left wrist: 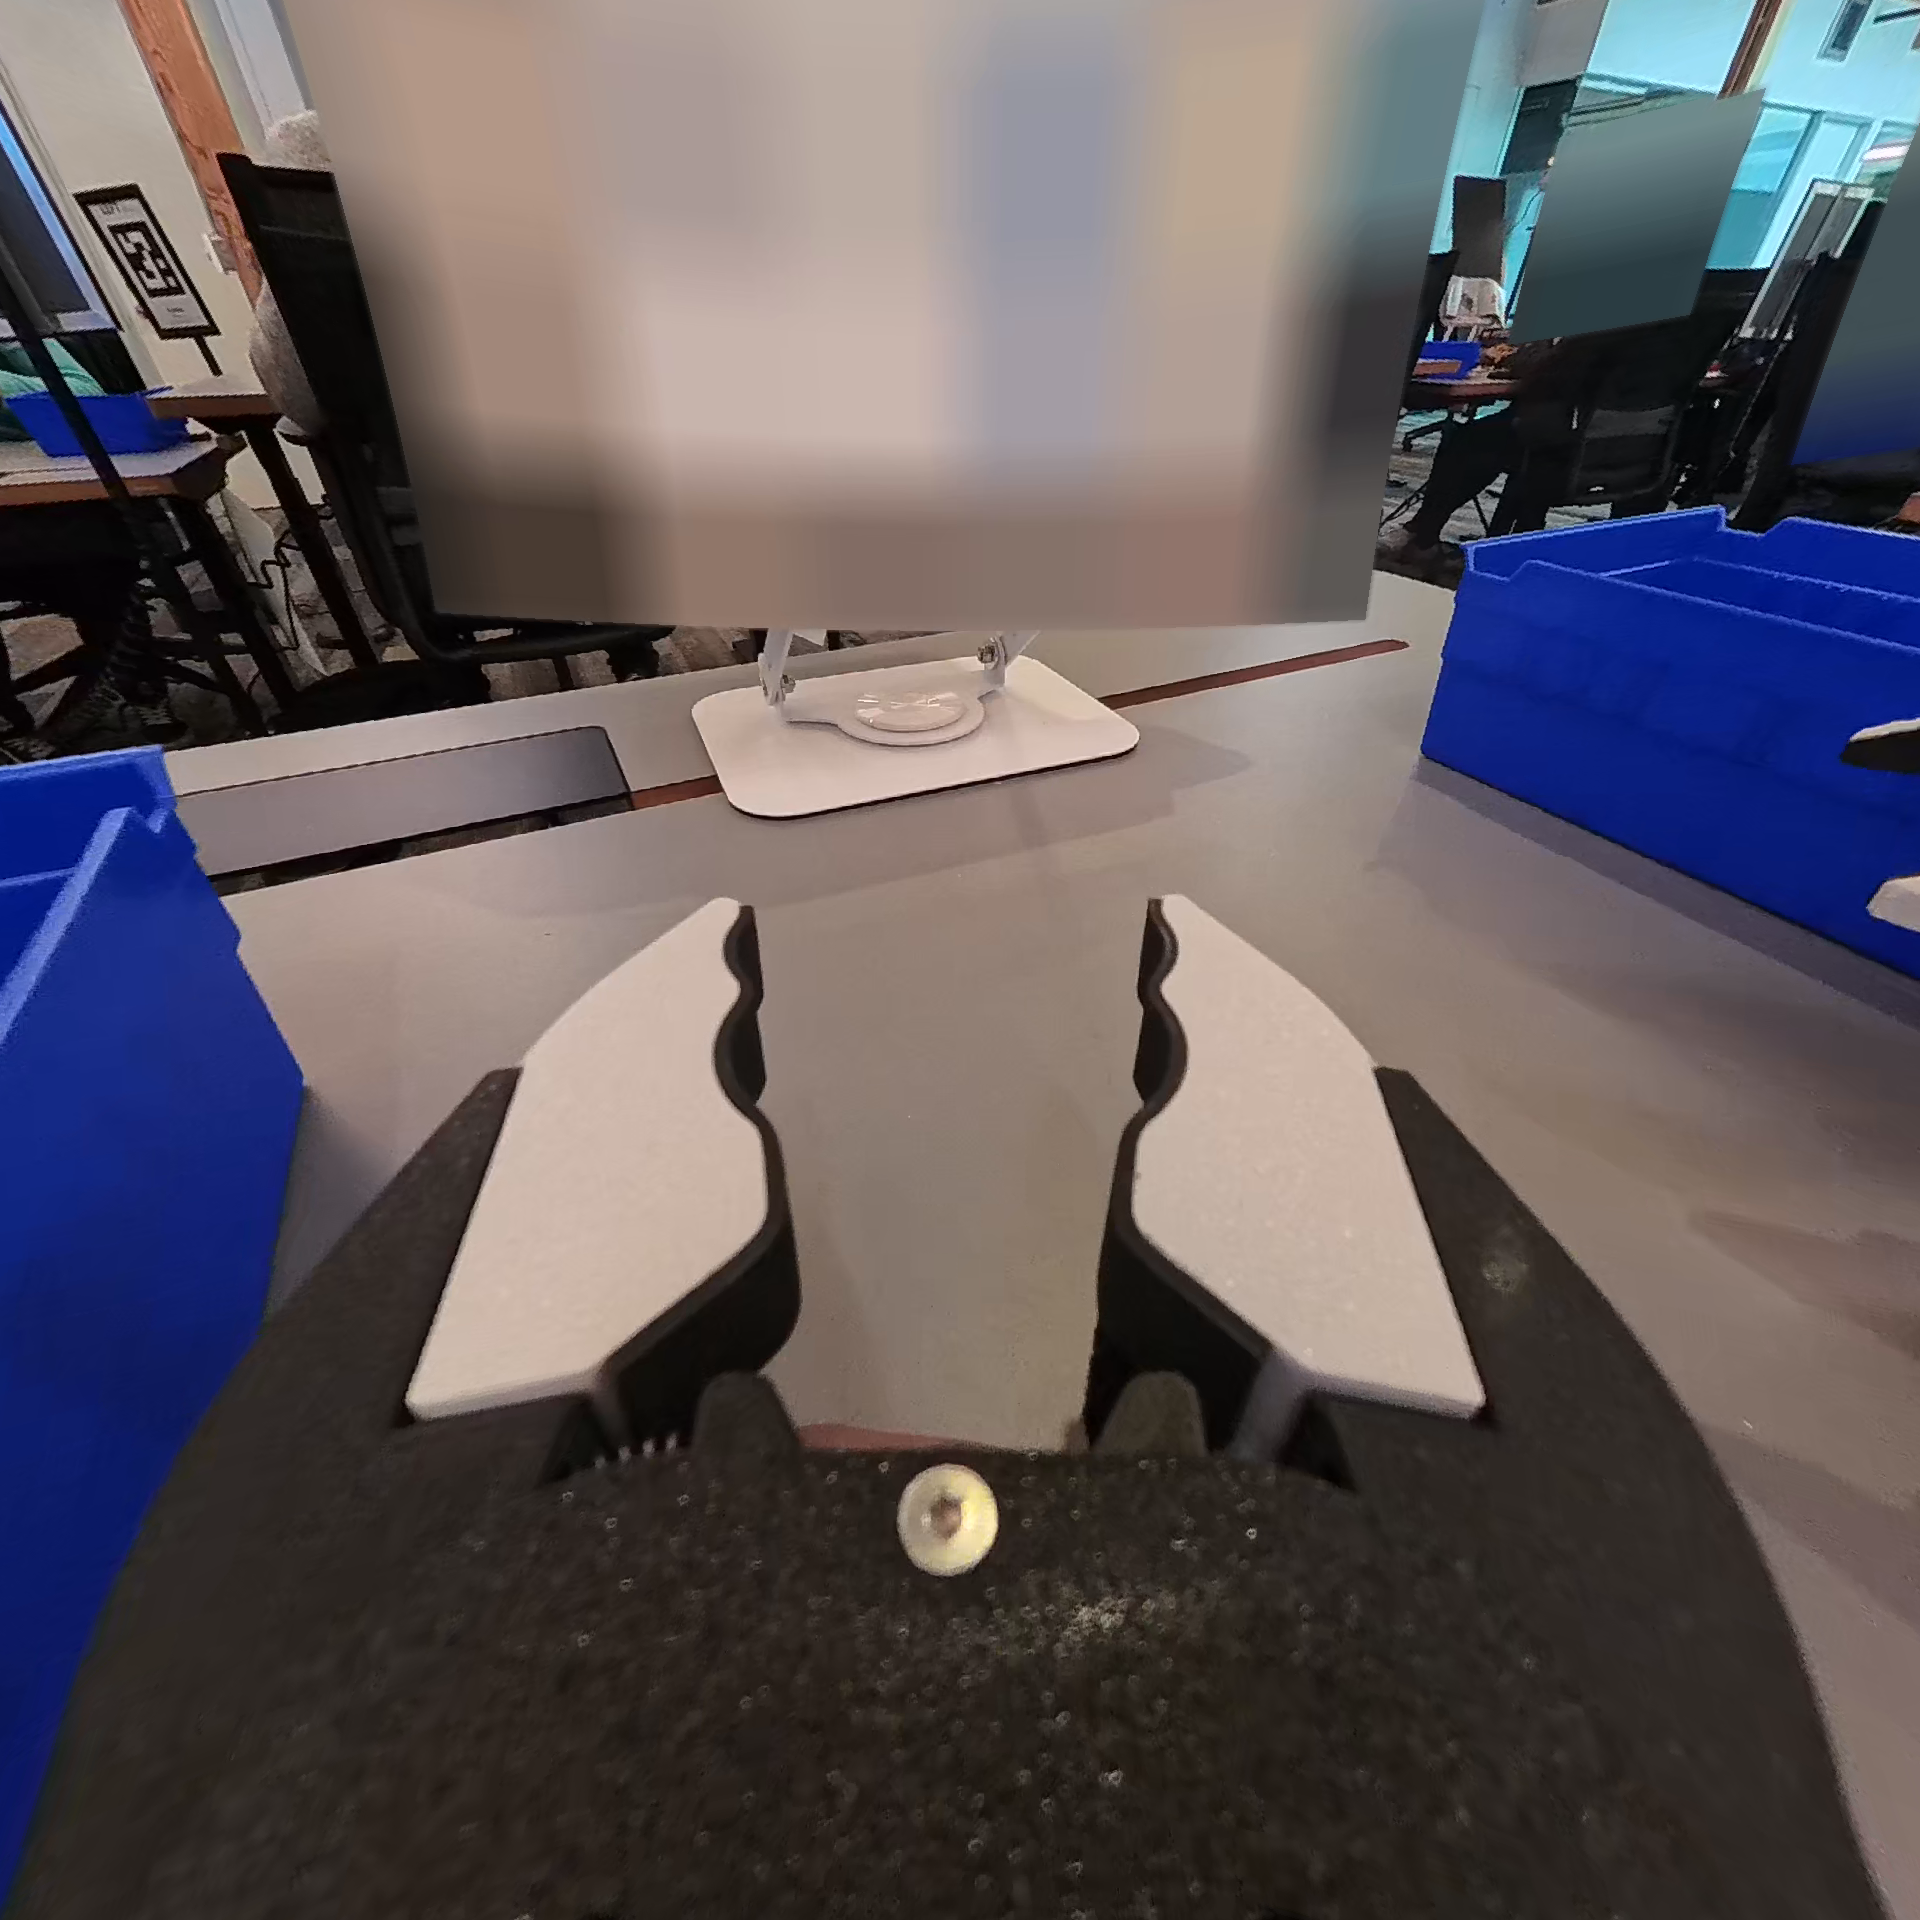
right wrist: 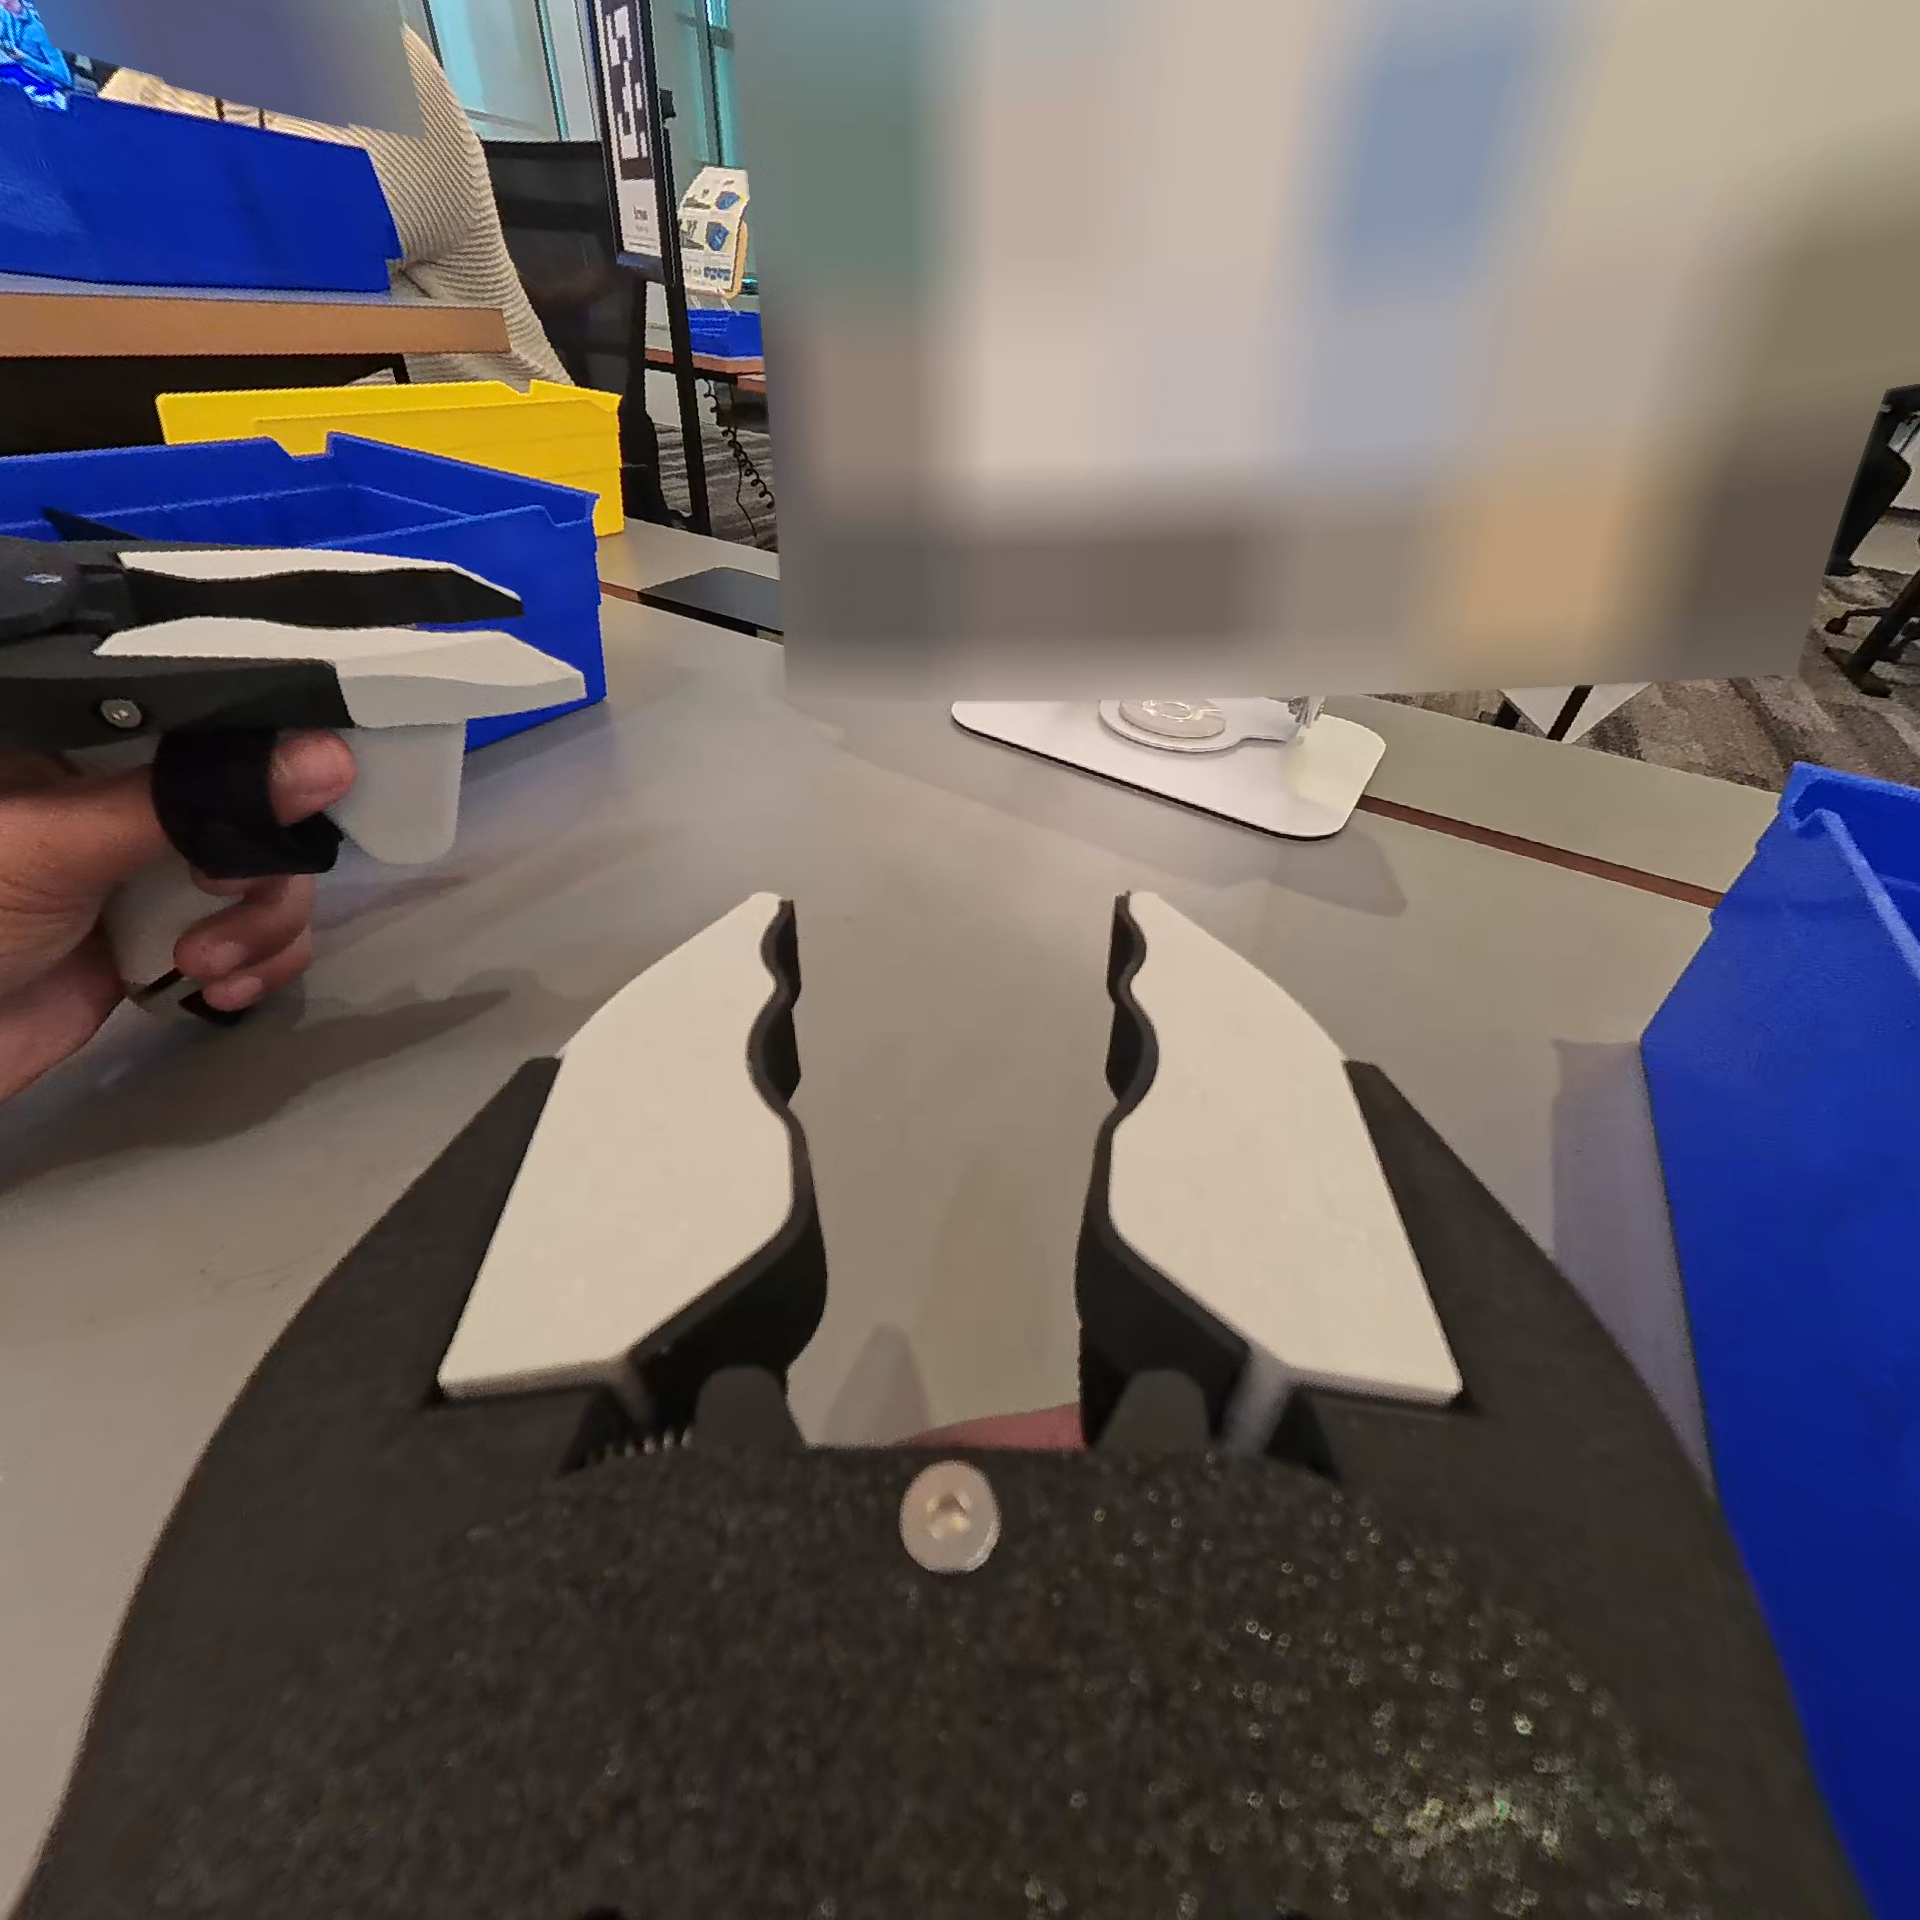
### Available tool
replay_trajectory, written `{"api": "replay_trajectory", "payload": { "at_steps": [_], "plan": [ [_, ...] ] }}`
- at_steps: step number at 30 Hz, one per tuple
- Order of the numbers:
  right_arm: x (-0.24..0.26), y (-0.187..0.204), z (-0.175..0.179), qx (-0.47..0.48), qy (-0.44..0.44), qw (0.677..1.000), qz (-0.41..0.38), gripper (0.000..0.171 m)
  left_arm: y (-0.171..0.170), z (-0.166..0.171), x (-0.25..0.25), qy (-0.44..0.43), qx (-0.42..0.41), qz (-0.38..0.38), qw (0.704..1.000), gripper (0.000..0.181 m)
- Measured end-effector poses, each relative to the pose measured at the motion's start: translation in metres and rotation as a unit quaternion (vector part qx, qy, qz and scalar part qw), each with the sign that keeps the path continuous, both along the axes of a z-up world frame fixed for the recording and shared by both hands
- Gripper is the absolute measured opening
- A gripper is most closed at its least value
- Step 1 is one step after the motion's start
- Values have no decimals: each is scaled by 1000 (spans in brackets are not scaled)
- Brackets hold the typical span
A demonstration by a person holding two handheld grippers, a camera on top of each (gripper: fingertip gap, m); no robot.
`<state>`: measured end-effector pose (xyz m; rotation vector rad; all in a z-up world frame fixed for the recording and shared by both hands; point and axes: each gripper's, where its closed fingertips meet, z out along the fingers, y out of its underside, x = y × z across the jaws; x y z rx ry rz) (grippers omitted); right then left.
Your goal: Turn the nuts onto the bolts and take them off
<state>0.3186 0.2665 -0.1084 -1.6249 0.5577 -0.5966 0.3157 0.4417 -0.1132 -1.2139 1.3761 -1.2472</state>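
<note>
Above the grey tabletop [left wrist: 1351,1039], the left gripper [left wrist: 948,914] is held with its white fingers [left wrist: 623,1122] spread apart and nothing between them; only bare table surface is seen through the gap. Seen from the right wrist view, the right gripper [right wrist: 954,909] is likewise spread and empty over the same table. Farther off in that view, at the left edge, the left gripper is seen from the side, gripped by a hand [right wrist: 94,894] with one finger through a black strap. Blue bins are placed on both sides: one at the left edge [left wrist: 114,1143] and one at the right [left wrist: 1662,707] in the left wrist view, and a yellow bin [right wrist: 436,426] is seen behind a blue one in the right wrist view. A white stand base [left wrist: 914,743] rests on the table straight ahead. No nuts or bolts can be made out in either view; whether they lie inside the bins cannot be told.
</note>
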Motion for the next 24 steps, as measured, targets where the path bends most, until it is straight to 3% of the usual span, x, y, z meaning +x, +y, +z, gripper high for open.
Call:
{"api": "replay_trajectory", "payload": {
  "at_steps": [24],
  "plan": [
    [-3,1,1,1,-3,1000,7,56,-10,-6,3,18,8,-30,999,69]
  ]
}}
